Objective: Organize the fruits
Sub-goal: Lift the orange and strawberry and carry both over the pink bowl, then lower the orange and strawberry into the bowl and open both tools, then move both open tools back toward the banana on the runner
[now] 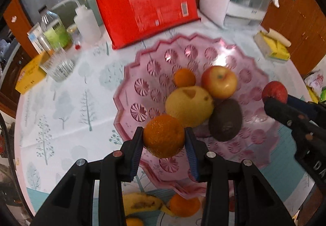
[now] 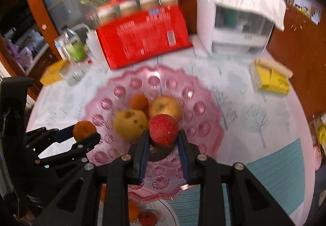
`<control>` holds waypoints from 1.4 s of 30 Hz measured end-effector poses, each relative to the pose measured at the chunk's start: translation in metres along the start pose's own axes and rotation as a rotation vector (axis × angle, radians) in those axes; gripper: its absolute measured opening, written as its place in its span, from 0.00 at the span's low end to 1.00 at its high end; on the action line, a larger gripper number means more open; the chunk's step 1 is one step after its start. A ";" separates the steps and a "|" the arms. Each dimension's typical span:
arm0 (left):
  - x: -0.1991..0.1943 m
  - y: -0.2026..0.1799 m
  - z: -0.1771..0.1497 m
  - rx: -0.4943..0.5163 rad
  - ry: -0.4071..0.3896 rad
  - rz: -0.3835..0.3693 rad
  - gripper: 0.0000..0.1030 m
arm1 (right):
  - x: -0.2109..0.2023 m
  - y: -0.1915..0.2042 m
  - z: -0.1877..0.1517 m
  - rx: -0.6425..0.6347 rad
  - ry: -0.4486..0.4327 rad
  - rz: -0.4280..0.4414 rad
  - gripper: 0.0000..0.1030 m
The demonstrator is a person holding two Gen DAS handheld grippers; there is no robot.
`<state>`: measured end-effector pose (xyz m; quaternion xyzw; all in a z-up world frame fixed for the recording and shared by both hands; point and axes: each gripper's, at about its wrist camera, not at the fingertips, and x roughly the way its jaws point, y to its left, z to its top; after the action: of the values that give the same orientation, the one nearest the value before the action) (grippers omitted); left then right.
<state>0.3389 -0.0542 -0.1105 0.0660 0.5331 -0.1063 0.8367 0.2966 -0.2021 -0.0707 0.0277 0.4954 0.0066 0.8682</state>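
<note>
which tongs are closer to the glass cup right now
Left. The left tongs, gripping an orange, are on the glass cup's side of the pink bowl; the right tongs are beyond, over the bowl's other side.

Two black hand-held grippers, blue-lined

The left hand-held gripper [image 1: 164, 140] and right hand-held gripper [image 2: 163, 138] share angular black plastic linkages, round silver screws at pivots, and ribbed blue pads [image 1: 135, 156] lining each finger.
</note>
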 end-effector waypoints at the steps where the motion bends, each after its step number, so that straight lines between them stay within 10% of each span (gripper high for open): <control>1: 0.005 0.001 0.000 0.004 0.002 0.000 0.37 | 0.006 0.003 -0.001 -0.006 0.009 -0.012 0.27; 13: 0.024 0.003 -0.002 0.043 0.033 0.016 0.38 | 0.033 0.019 -0.013 -0.070 0.075 -0.097 0.28; 19: 0.000 -0.003 -0.005 0.053 -0.016 0.033 0.78 | 0.018 0.016 -0.018 -0.052 0.056 -0.061 0.28; 27: -0.054 -0.002 -0.016 0.033 -0.101 0.036 0.83 | -0.025 0.007 -0.022 -0.028 -0.029 -0.029 0.44; 42: -0.145 0.022 -0.082 -0.067 -0.160 0.089 0.84 | -0.098 0.008 -0.052 0.008 -0.117 0.029 0.44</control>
<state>0.2133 0.0008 -0.0138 0.0528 0.4644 -0.0562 0.8823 0.2019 -0.1962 -0.0129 0.0386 0.4435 0.0154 0.8953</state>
